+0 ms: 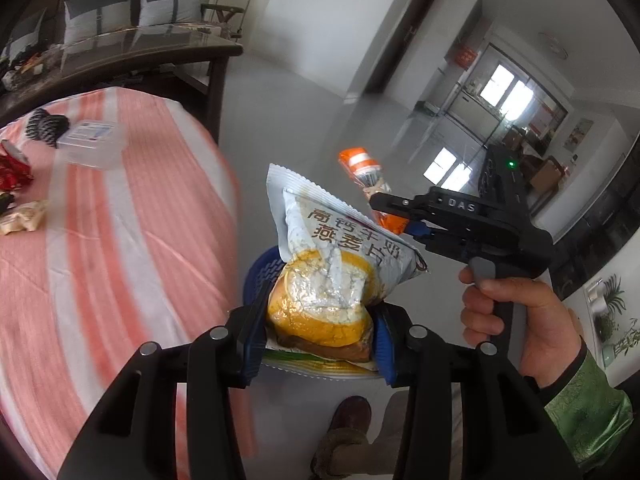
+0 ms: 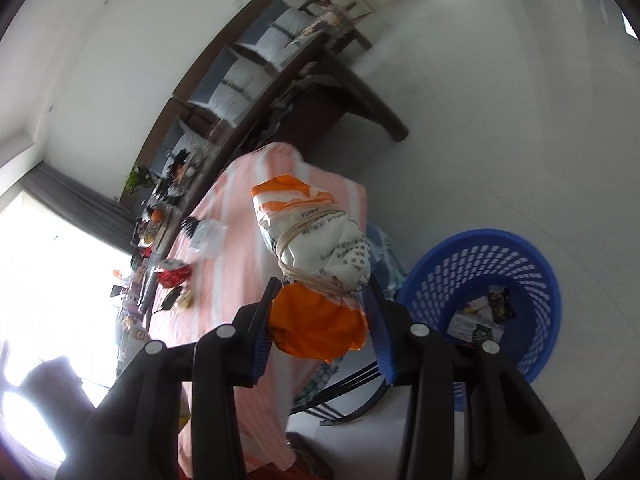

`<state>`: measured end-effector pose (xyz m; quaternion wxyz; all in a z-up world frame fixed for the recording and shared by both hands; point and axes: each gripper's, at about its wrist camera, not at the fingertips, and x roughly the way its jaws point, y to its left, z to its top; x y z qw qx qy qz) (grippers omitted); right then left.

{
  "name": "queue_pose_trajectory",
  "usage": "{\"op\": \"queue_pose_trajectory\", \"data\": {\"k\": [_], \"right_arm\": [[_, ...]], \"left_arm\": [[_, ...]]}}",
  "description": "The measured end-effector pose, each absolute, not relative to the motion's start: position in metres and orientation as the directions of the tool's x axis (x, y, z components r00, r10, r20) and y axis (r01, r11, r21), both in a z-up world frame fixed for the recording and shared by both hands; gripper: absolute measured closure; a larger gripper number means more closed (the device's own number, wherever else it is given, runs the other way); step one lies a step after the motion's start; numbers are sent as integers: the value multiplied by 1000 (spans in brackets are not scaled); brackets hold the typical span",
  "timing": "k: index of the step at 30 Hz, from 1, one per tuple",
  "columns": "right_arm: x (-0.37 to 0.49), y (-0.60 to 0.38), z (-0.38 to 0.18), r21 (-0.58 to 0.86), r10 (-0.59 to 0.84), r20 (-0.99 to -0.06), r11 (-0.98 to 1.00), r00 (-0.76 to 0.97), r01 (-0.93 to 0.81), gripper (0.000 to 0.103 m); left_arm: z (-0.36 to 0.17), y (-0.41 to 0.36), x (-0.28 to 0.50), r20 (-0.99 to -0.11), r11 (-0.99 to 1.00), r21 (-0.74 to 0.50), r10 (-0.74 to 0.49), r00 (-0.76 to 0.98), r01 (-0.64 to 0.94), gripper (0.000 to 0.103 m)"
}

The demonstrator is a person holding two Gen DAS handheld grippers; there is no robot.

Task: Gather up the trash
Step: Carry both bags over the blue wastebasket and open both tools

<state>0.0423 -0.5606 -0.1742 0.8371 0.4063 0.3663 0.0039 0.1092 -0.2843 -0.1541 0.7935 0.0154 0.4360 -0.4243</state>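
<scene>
My left gripper (image 1: 320, 336) is shut on a white and yellow snack bag (image 1: 332, 264) with Chinese print, held above the blue trash basket (image 1: 260, 272), which the bag mostly hides. My right gripper (image 2: 320, 320) is shut on an orange and white package (image 2: 316, 260) bound with a rubber band. It also shows in the left wrist view (image 1: 362, 168), in the right gripper (image 1: 400, 216) to the right. The blue basket (image 2: 480, 288) stands on the floor right of that gripper and holds a few wrappers (image 2: 480, 316).
A table with a pink striped cloth (image 1: 112, 220) carries a clear plastic box (image 1: 92, 142), a black object (image 1: 46, 126) and wrappers (image 1: 20, 216). A dark glass-topped table (image 1: 120, 52) and sofa stand behind. A metal chair frame (image 2: 348, 392) stands by the basket.
</scene>
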Motion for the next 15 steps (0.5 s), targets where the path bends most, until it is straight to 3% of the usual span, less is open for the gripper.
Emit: {"op": "queue_pose_trajectory", "data": {"k": [8, 15], "right_arm": [[34, -597, -198, 548, 149, -696, 742, 703, 386, 62], [46, -616, -233, 484, 154, -773, 769, 615, 417, 62]], "left_arm": [[-201, -336, 109, -747, 634, -391, -642, 172, 667, 59], [-263, -394, 135, -806, 668, -374, -577, 130, 644, 59]]}}
